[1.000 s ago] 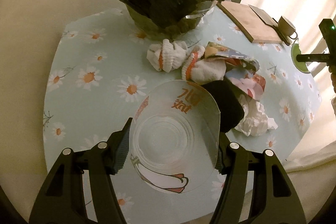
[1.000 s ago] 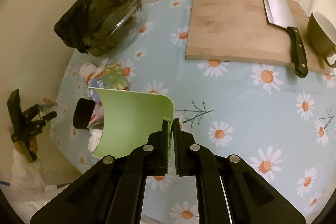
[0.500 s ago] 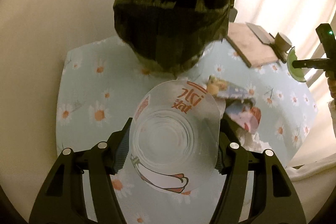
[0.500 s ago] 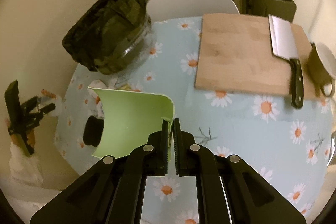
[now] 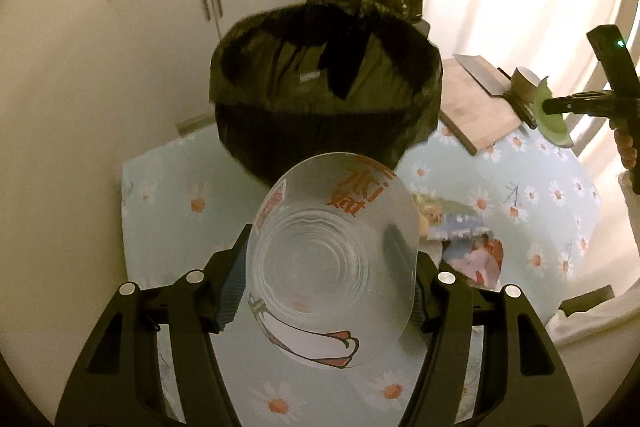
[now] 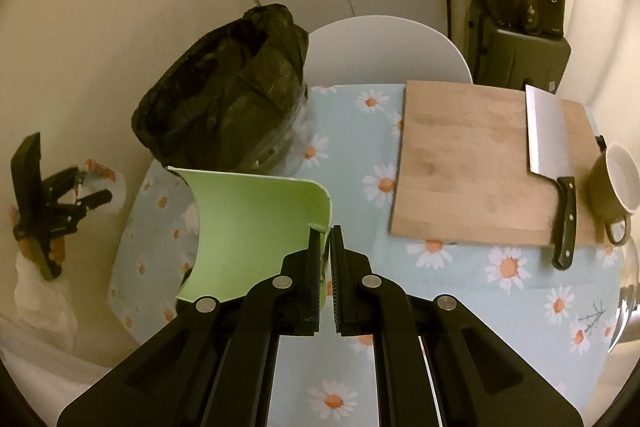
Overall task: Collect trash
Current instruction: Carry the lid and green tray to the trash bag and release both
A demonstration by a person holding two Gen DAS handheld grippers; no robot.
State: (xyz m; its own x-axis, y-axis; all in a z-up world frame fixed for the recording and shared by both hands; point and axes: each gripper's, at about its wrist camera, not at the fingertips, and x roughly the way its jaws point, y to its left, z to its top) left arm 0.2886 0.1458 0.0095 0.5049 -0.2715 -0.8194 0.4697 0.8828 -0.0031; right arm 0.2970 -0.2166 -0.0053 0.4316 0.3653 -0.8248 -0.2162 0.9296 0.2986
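L gripper (image 5: 326, 267) clamping clear cup (image 5: 332, 259), R gripper (image 6: 325, 267) pinching green scrap (image 6: 256, 227); bin (image 5: 326, 87) ahead of fingers, nothing dropped yet, wrappers (image 5: 464, 239) left.

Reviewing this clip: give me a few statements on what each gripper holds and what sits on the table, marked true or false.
1. The left gripper holds a clear plastic cup. True.
2. The right gripper is open and empty. False: its fingers are shut on a green sheet.
3. The cleaver lies on the cutting board. True.
4. The bin's black bag is tied shut. False: its mouth stands open.
5. The mug stands on the cutting board. False: it stands beside it.
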